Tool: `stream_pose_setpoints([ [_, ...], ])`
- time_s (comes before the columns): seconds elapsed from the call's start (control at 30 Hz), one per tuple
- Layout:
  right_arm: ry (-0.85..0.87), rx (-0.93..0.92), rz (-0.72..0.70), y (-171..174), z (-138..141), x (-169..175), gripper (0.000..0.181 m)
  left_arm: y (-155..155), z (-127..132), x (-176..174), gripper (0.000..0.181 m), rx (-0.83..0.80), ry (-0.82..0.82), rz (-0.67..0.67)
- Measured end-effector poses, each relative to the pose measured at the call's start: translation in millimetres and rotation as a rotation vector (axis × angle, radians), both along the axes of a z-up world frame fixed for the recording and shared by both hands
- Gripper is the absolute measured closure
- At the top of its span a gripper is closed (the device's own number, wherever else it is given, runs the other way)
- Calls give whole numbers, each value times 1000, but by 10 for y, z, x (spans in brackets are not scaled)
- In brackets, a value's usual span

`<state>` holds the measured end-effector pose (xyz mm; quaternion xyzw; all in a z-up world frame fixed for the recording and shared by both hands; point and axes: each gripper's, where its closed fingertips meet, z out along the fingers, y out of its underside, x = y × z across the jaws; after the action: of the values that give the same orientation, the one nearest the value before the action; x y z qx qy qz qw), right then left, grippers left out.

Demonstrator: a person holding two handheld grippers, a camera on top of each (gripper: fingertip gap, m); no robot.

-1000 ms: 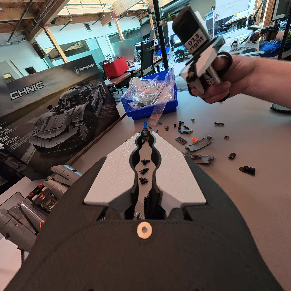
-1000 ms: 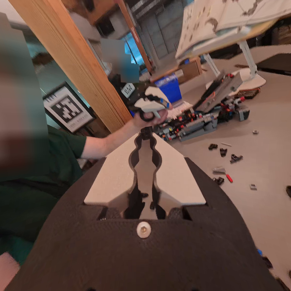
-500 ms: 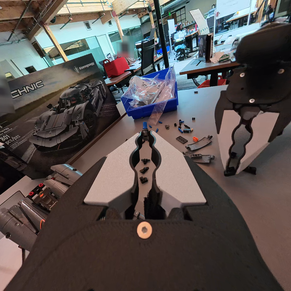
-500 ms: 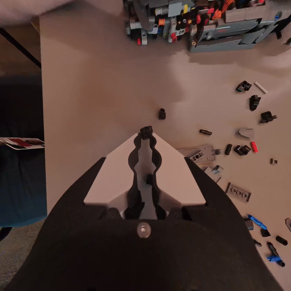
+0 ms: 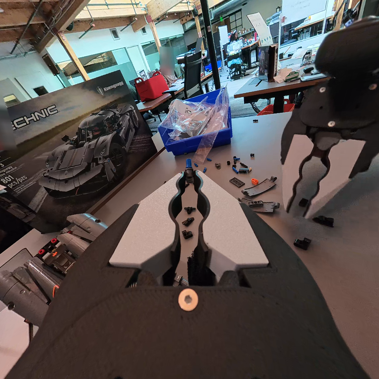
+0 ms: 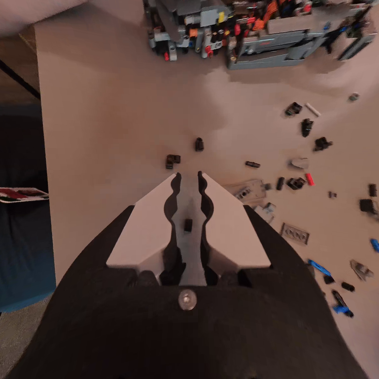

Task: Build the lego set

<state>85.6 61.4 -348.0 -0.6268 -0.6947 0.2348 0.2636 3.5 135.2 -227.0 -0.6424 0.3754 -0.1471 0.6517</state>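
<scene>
My left gripper (image 5: pixel 189 176) is shut on a small black connector with a blue pin (image 5: pixel 188 168) on top, held above the table. My right gripper (image 6: pixel 189 174) is open and points down at the table; it also shows in the left wrist view (image 5: pixel 297 213). A small black L-shaped piece (image 6: pixel 172 161) lies on the table just beyond its left fingertip, apart from it. Another black piece (image 6: pixel 199 144) lies a little farther on. A third black piece (image 6: pixel 188 225) lies on the table between the fingers. The partly built grey car chassis (image 6: pixel 256 41) is at the top.
The set's box (image 5: pixel 82 143) stands at the left, with a blue bin (image 5: pixel 205 141) of plastic bags behind. Grey curved panels (image 5: pixel 259 186), a dark plate (image 5: pixel 236 182) and several small pins lie scattered. Built grey body sections (image 5: pixel 41 266) lie lower left. The table edge (image 6: pixel 41 143) is left. About 15 cm separates my left fingertips from my right. It is some 12 cm from my right tips to the dark plate (image 5: pixel 236 182).
My right gripper swung down to the table holding a small black piece, then opened; that piece now lies beyond its tips. My left gripper stayed still, shut on its piece.
</scene>
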Motion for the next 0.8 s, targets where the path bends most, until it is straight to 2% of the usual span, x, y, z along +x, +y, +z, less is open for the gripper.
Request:
stream_pose_setpoints([
  [0.17, 140, 23, -159, 467, 248, 240, 166, 2, -8, 7, 176, -1, 2, -1],
  [0.37, 341, 39, -381, 1042, 384, 578, 162, 2, -8, 7, 176, -1, 4, 0],
  [0.47, 462, 52, -432, 1143, 601, 694, 163, -1, -6, 15, 176, 1, 5, -1],
  [0.8, 726, 140, -674, 1473, 1057, 1225, 157, -10, 15, -2, 176, 6, -7, 0],
])
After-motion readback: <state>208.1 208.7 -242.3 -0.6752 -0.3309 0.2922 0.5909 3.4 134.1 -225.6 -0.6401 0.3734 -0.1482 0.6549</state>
